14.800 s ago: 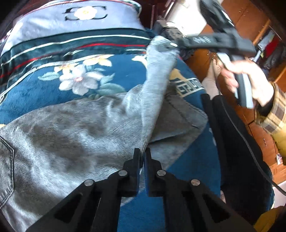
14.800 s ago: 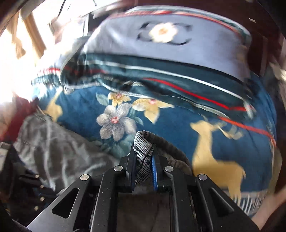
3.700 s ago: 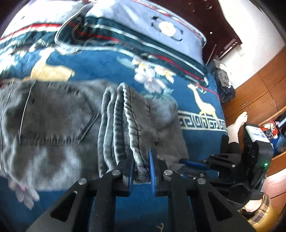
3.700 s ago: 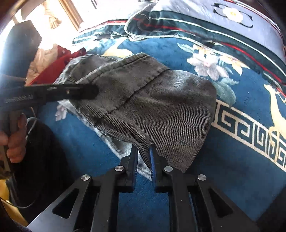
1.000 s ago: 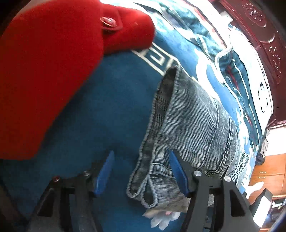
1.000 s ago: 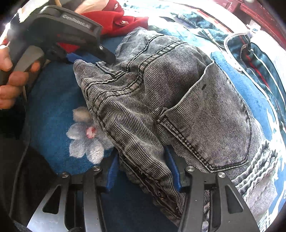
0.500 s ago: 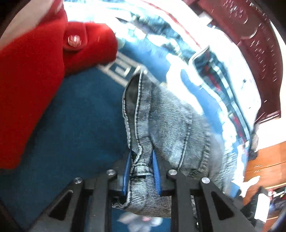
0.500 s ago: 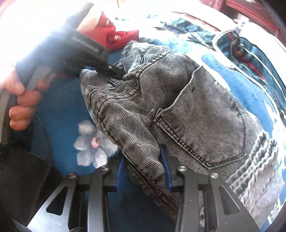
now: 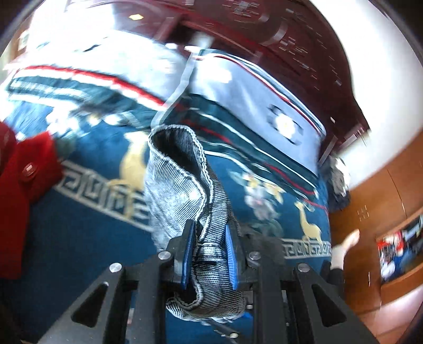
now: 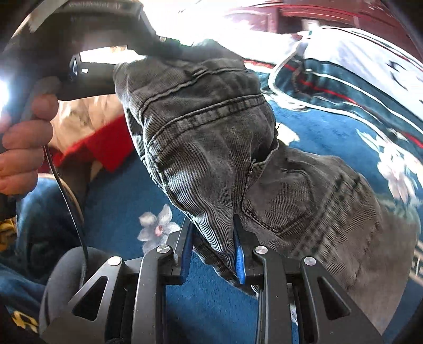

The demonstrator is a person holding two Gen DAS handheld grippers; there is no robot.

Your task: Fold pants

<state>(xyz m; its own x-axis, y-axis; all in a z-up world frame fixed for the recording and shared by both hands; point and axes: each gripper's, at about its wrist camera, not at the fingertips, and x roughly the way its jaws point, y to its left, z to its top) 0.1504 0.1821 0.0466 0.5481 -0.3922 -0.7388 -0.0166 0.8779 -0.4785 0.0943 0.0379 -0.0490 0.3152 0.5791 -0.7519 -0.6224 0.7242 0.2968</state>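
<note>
The grey corduroy pants (image 10: 211, 137) hang lifted above the blue blanket, partly folded, with a back pocket (image 10: 296, 195) showing. My right gripper (image 10: 212, 254) is shut on the pants' lower edge. My left gripper (image 9: 208, 254) is shut on the pants' waistband (image 9: 208, 209), which rises up from its jaws. In the right wrist view the left gripper (image 10: 169, 45) holds the pants' top corner, with the person's hand (image 10: 23, 137) on its handle.
A blue blanket (image 9: 79, 238) with deer and flower patterns covers the bed. A red garment (image 9: 23, 190) lies at the left. Striped pillows (image 9: 251, 100) sit against the dark wood headboard (image 9: 264, 23). Wooden cabinets (image 9: 375, 206) stand at the right.
Both grippers have raised the pants' waist end off the blanket. The left wrist view has swung up toward the pillows and headboard.
</note>
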